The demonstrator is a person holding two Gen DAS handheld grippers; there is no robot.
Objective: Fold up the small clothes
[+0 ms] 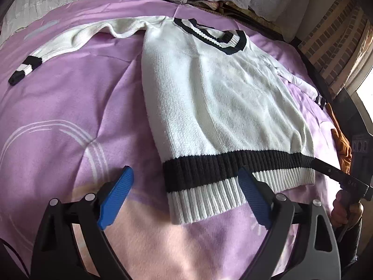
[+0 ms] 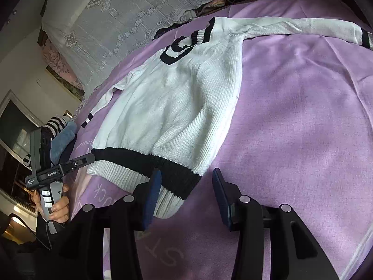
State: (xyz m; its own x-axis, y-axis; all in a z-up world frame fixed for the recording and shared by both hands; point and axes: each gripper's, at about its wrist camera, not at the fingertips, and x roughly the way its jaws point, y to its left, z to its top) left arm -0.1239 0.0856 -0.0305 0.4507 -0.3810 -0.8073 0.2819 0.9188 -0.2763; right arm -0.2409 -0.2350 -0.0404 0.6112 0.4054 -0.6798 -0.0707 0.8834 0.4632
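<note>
White knit sweater [image 1: 216,98] spread flat on a purple blanket [image 1: 70,107], straight ahead of both tongs, neck end farthest away. Black-and-white striped V-neck collar [image 1: 216,36] at the far end; broad black band and white ribbed hem [image 1: 233,182] at the near end, closest to the fingertips. One sleeve [image 1: 77,39] stretched out beyond and to the left of the left tongs, ending in a black-and-white cuff [image 1: 24,68]; the other sleeve [image 2: 298,26] reaching away past the right tongs to the far right, cuff near the picture's edge.

Left tongs [image 1: 186,182] spread wide, blue pads [image 1: 116,196] apart, nothing pinched; the hem's left corner lying between the pads, the right pad over the ribbing, contact not clear. Right tongs [image 2: 186,186] parted to a middling gap, dark blue pads [image 2: 151,198] clear of any grip; the left pad over the hem's right corner, the right pad over bare blanket.

In the right wrist view, the other handle in a hand [image 2: 59,207], down at the left, its finger tip at the hem's far corner. Beyond the sweater, a white lace cover [image 2: 112,23]; to the far right of the left tongs, a brick wall [image 1: 338,37].
</note>
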